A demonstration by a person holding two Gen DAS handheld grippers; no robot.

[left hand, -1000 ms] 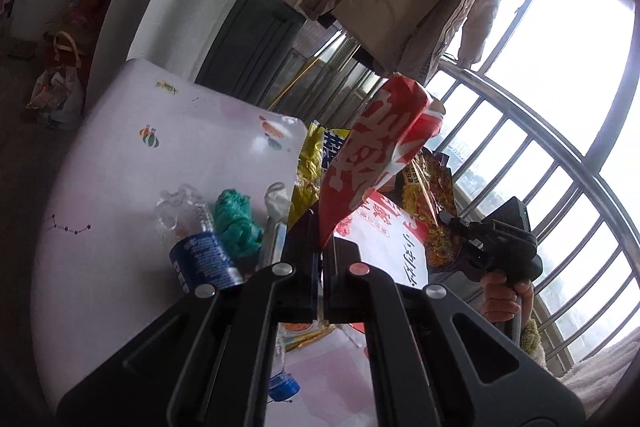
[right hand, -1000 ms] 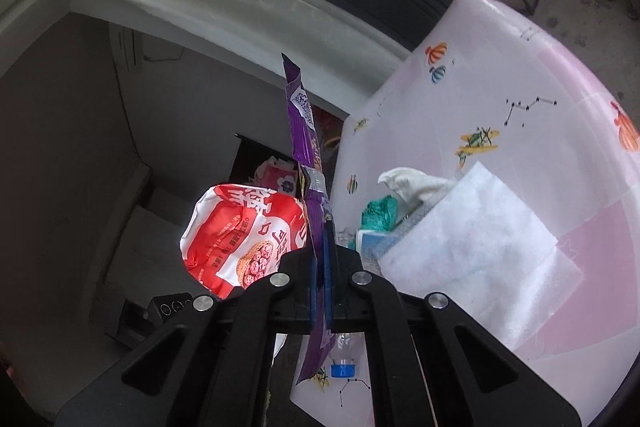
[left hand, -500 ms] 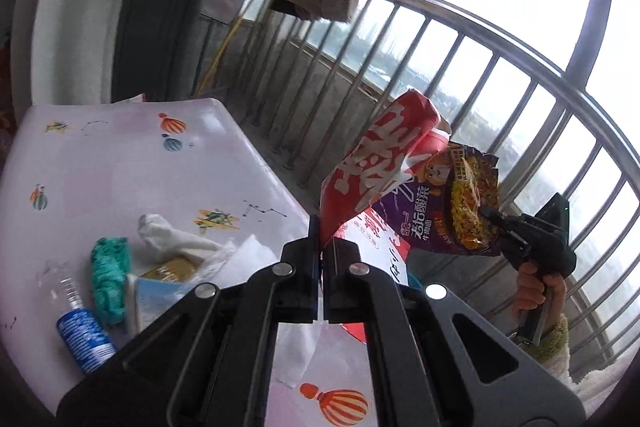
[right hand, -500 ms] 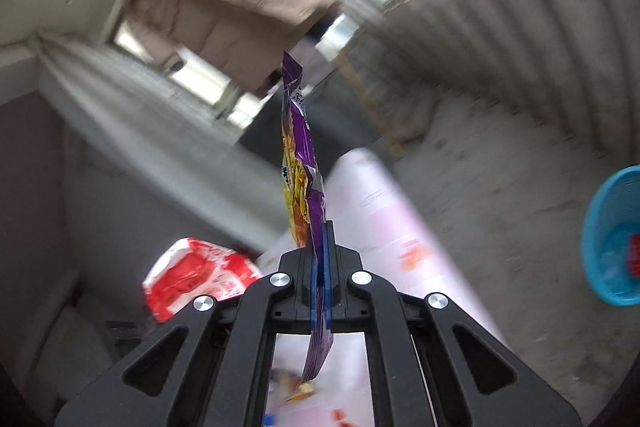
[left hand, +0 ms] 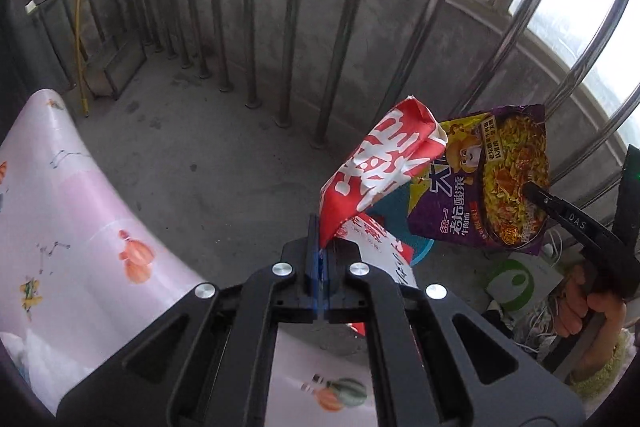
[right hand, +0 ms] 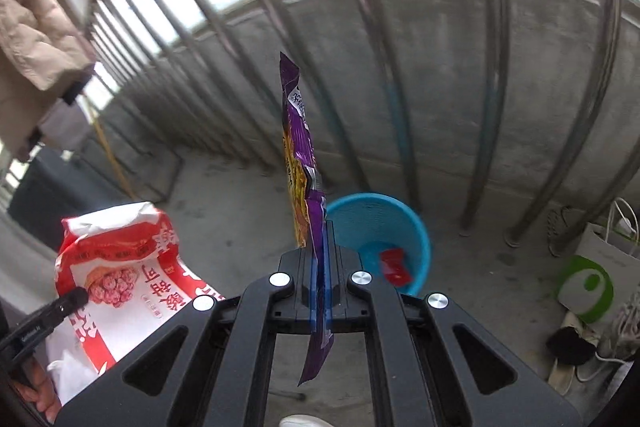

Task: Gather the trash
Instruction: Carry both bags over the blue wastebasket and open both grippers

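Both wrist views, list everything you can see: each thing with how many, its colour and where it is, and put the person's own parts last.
red wrapper: one, red and white, clamped in the left gripper
purple wrapper: one, purple and yellow, clamped in the right gripper
bin: one, blue, on the floor by the railing, a red scrap inside
table: one, pink patterned cover, left edge of the left wrist view
railing: metal bars along the concrete wall
paper bag: one, white and green, floor at right
jacket: one, beige, hanging upper left
left gripper: black, shut
right gripper: black, shut
hand: holding the right gripper's handle
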